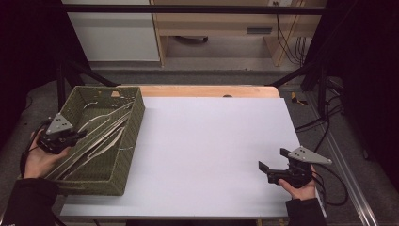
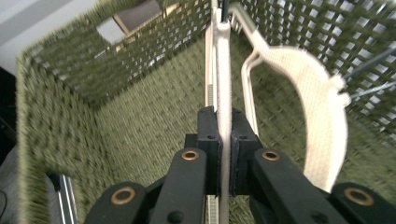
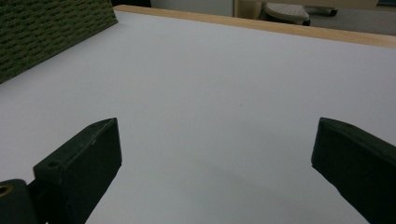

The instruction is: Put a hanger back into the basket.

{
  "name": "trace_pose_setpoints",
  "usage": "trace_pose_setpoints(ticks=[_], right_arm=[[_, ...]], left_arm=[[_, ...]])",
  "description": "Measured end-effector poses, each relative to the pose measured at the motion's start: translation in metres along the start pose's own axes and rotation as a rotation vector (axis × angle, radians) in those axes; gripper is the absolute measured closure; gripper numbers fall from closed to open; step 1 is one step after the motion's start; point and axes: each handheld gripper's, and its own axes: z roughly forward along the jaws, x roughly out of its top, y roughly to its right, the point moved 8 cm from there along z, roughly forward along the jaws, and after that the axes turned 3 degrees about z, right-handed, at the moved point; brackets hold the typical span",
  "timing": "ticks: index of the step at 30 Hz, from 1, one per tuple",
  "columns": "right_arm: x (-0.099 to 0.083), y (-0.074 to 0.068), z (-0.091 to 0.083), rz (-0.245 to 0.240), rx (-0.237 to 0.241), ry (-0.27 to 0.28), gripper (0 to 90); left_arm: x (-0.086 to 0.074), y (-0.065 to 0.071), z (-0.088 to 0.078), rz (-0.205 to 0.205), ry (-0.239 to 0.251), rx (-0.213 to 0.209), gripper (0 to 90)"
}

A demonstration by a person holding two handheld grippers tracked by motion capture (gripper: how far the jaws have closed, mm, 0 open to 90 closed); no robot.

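**One hanger pinched, the other gripper waiting**

I hold my left gripper down inside the green woven basket, its jaws pressed together on the thin cream bar of a clothes hanger. In the left gripper view the bar runs straight up between the two black pads, gripped on its narrow edge, which I judge is the surest way to lift a flat, slippery piece out of a tangle without it twisting. A second curved cream hanger lies just beside it against the basket's wall, apart from my pads.

The basket sits at the left edge of the white table, with its long side running away from me, so the hangers lie lengthwise in it. From the high view I count at least three pale hangers overlapping in the basket; they cross one another, so I cannot give an exact number.

My right gripper rests low over the bare table at the right, well apart from the basket, jaws spread wide with nothing between them. I judge it is parked there to take the hanger's far end or to leave room for setting it down.

One basket, two grippers, one hanger in hand.
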Motion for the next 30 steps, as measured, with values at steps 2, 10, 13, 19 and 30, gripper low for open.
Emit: trace_pose_setpoints(ticks=[2, 10, 13, 19, 30], right_arm=[[0.000, 0.000, 0.000, -0.003, -0.001, 0.000, 2.5], [-0.001, -0.001, 0.001, -0.006, 0.001, -0.004, 2.4], [-0.001, -0.001, 0.001, -0.008, 0.005, -0.004, 2.5], [-0.001, -0.001, 0.002, -0.013, 0.006, -0.009, 2.4], [-0.001, -0.002, 0.002, -0.006, 0.005, -0.006, 2.3]], left_arm=[[-0.006, 0.003, 0.003, -0.004, 0.000, -0.007, 85.5], [-0.009, 0.016, 0.009, -0.088, -0.017, -0.080, 78.2], [-0.009, 0.017, 0.008, -0.106, -0.029, -0.095, 72.1], [-0.008, 0.016, 0.003, -0.132, -0.024, -0.086, 57.7], [0.013, 0.009, -0.022, -0.181, 0.115, -0.023, 34.2]])
